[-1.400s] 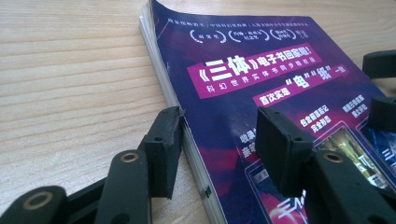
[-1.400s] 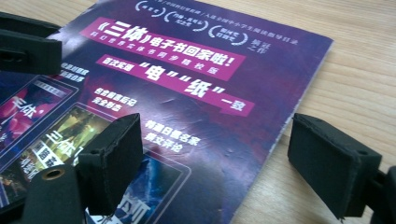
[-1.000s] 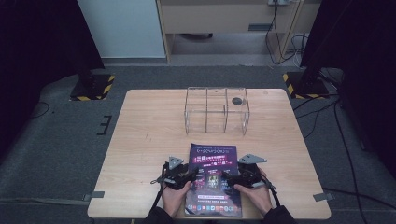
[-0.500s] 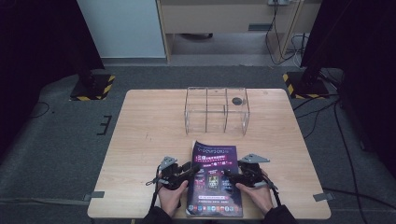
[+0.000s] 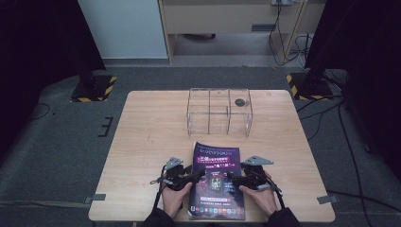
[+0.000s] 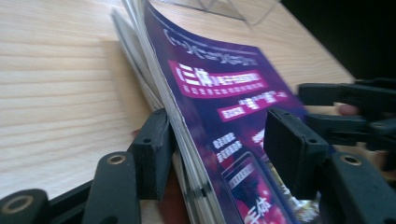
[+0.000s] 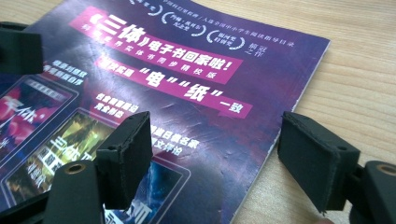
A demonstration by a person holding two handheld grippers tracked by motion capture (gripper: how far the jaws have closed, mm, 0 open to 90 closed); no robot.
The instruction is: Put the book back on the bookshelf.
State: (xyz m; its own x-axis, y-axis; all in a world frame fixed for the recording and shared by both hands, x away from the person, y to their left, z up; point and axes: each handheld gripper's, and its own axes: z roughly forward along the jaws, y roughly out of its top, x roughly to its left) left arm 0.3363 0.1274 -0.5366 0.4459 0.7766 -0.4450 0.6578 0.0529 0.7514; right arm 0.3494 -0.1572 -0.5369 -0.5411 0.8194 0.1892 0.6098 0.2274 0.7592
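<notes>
well, magazine (image 5: 217, 182) lies between both open tongs (left (image 6: 219, 144) just widened, right (image 7: 215, 154) straddling its edge).

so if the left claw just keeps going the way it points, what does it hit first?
Most likely the magazine itself: its lifted left edge already sits between the left claw's open jaws, one pad touching the page stack. Beyond it, the right claw lies across the cover, though depth there is unclear.

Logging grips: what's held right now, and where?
Nothing is clamped. The left gripper straddles the magazine's lifted left edge; the right gripper is open over its right edge.
</notes>
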